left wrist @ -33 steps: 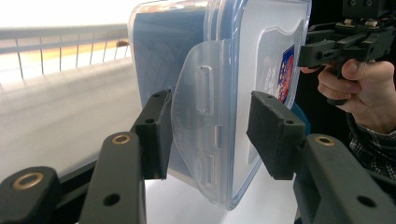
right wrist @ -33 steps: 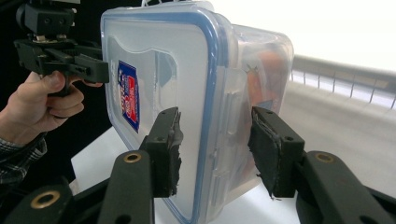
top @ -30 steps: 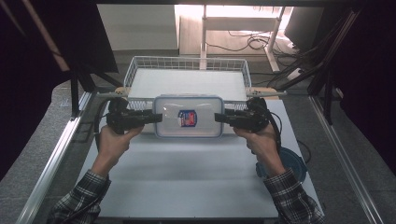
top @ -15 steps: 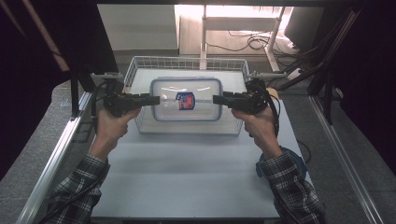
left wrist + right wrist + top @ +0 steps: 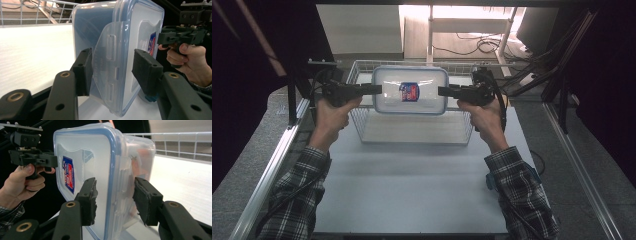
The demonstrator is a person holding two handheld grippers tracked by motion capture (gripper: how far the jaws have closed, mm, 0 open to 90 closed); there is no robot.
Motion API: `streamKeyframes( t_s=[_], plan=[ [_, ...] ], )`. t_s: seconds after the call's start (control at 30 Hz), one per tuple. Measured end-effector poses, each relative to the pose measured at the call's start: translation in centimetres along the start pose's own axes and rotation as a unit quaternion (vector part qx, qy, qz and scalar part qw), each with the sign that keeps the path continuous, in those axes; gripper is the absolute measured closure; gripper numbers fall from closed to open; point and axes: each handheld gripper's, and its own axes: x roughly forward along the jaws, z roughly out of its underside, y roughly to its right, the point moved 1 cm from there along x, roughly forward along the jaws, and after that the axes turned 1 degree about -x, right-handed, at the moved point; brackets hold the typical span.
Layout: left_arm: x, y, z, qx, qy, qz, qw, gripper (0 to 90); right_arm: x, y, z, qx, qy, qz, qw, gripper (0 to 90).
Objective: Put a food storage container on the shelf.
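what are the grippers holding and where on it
Both hold one clear plastic container with a blue-rimmed lid. The left gripper clamps its left short end at the latch flap, the right gripper its opposite end.

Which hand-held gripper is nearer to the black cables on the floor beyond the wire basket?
Right. The right hand-held gripper clamps the end of the lidded plastic container in front of those cables; the left hand-held gripper holds the opposite end, farther off.
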Motion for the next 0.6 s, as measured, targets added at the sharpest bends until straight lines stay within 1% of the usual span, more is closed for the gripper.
streamKeyframes(
  t_s=[0.13, 0.23, 0.33, 0.37, 0.43, 0.47, 0.53, 0.6],
  plan=[
    [0.6, -0.8, -0.3, -0.008, -0.003, 0.005, 1.0, 51.5, 0.3, 0.6, -0.4, 0.001, 0.0, 0.007, 1.0, 53.7],
    [1.0, -1.3, -0.4, -0.021, 0.001, 0.01, 0.9997, 51.5, 0.5, 1.0, -0.5, 0.004, 0.003, 0.01, 0.9999, 53.7],
    [1.3, -1.5, -0.6, -0.021, 0.001, 0.011, 0.9997, 51.7, 0.5, 1.4, -0.7, 0.012, 0.006, 0.011, 0.9998, 53.6],
    [1.3, -1.5, -0.6, -0.025, 0.002, 0.012, 0.9996, 51.7, 0.6, 1.5, -0.8, 0.013, 0.005, 0.011, 0.9998, 53.5],
    [1.3, -1.6, -0.7, -0.025, 0.002, 0.016, 0.9996, 52.3, 0.6, 1.7, -0.7, 0.02, 0.002, 0.008, 0.9998, 53.3],
    [1.3, -1.6, -0.8, -0.026, 0.003, 0.015, 0.9995, 52.4, 0.6, 1.8, -0.8, 0.022, 0.002, 0.007, 0.9997, 53.1],
    [1.5, -1.6, -0.8, -0.025, 0.007, 0.006, 0.9997, 50.8, 0.7, 1.9, -0.7, 0.027, 0.008, 0.01, 0.9996, 52.7],
    [1.9, -1.4, -0.7, -0.02, 0.014, -0.004, 0.9997, 48.7, 0.8, 1.8, -0.7, 0.024, 0.008, 0.015, 0.9996, 51.3]
  ],
)
